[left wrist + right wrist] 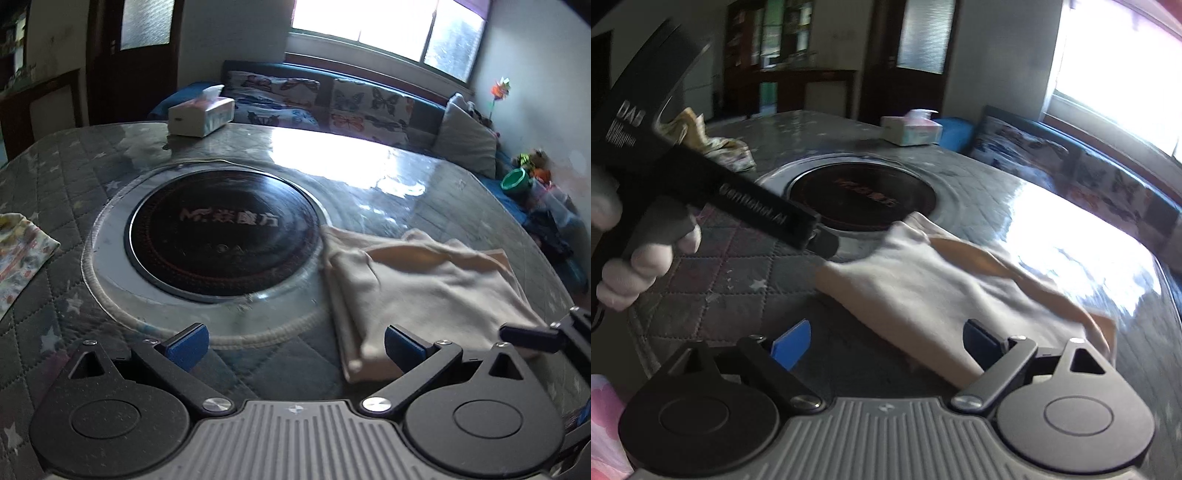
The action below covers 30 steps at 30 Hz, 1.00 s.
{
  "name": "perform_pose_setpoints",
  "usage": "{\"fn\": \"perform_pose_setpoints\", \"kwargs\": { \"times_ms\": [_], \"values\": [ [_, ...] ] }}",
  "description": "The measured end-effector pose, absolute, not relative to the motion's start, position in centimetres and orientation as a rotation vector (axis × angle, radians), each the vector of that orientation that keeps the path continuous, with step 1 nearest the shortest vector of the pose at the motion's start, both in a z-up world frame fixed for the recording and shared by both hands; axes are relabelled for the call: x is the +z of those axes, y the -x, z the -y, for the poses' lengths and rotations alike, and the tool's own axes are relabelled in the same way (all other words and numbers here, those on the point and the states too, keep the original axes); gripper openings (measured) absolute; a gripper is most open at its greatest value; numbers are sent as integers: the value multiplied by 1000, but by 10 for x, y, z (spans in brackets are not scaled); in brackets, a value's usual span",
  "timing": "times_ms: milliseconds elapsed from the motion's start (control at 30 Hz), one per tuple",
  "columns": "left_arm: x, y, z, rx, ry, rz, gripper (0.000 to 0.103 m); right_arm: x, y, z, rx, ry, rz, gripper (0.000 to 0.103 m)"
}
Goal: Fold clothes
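Cream garment (424,288) lies folded, soft and limp (likely light); pinch an edge; both grippers (295,349) (886,345) gape wide.

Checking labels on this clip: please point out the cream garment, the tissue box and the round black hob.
Cream garment (424,291): left wrist view, middle of the folded cloth.
Tissue box (201,114): left wrist view, its front side.
Black hob (225,236): left wrist view, centre of glass.

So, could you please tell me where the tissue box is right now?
The tissue box stands at the far edge of the table, beyond the round black hotplate; it shows upper left in the left wrist view and top centre in the right one.
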<state>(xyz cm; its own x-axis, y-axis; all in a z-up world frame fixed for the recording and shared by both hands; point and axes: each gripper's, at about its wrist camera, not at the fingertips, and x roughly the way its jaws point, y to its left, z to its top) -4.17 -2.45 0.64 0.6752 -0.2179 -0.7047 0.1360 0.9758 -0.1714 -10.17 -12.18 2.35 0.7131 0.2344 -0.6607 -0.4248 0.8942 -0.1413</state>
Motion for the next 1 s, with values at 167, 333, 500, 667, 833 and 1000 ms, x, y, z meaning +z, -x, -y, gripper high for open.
{"fn": "perform_pose_setpoints", "kwargs": {
  "times_ms": [167,333,500,667,833,1000],
  "values": [
    [11,25,12,-207,175,-817,101,17,84,92,426,437,-686,77],
    [12,11,3,-228,273,-849,96,7,71,72,445,537,-698,58],
    [6,1,1,-266,380,-887,94,4,63,76,454,525,-711,44],
    [0,-6,5,-283,477,-920,93,9,56,87,478,445,-716,25],
    [-7,-14,7,-293,610,-955,93,26,46,111,506,259,-726,18],
    [-17,-21,15,-301,697,-992,92,39,41,133,519,137,-717,17]
  ]
}}
